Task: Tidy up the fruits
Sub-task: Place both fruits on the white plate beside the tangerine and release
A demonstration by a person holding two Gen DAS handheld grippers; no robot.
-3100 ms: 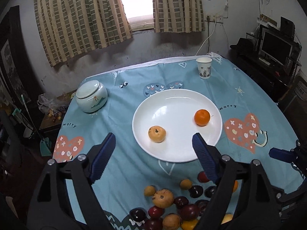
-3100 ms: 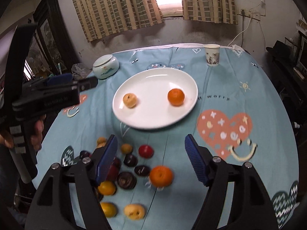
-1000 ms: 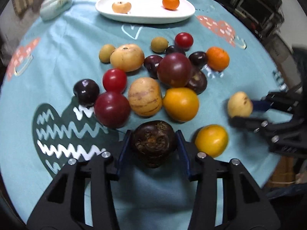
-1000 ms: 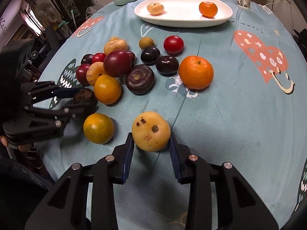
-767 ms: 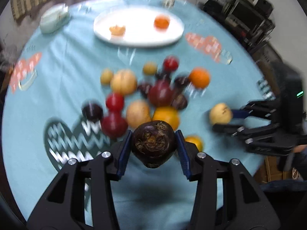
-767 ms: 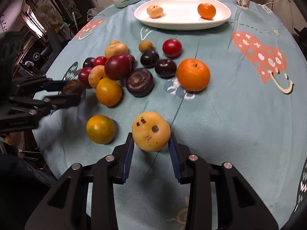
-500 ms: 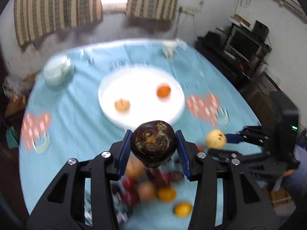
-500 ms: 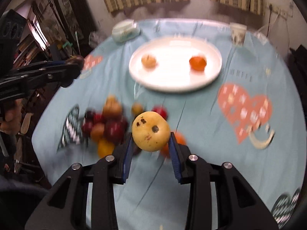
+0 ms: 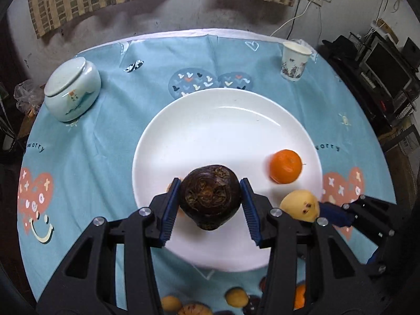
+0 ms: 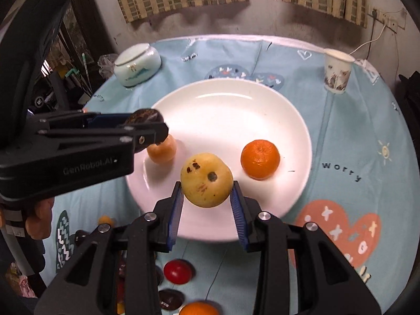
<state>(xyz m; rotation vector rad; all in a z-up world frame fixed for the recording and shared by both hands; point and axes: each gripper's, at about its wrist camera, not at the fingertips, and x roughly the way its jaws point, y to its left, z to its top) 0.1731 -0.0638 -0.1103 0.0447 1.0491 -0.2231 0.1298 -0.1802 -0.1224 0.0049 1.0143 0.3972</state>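
Observation:
My left gripper (image 9: 209,204) is shut on a dark brown fruit (image 9: 210,197) and holds it above the near left part of the white plate (image 9: 210,120). My right gripper (image 10: 206,204) is shut on a spotted yellow fruit (image 10: 206,183) over the plate's near edge (image 10: 210,223). An orange (image 10: 260,158) and a small tan fruit (image 10: 162,152) lie on the plate. The left gripper also shows in the right wrist view (image 10: 147,128), above the tan fruit. The yellow fruit also shows in the left wrist view (image 9: 300,204).
A pale lidded jar (image 9: 72,92) stands at the back left and a paper cup (image 9: 294,61) at the back right. Several loose fruits (image 10: 177,271) lie on the blue cloth (image 9: 105,136) in front of the plate. Dark furniture stands beyond the table's right edge.
Both grippers closed on fruit from the near pile, lifted them and carried them forward. Both fruits now hang over the plate.

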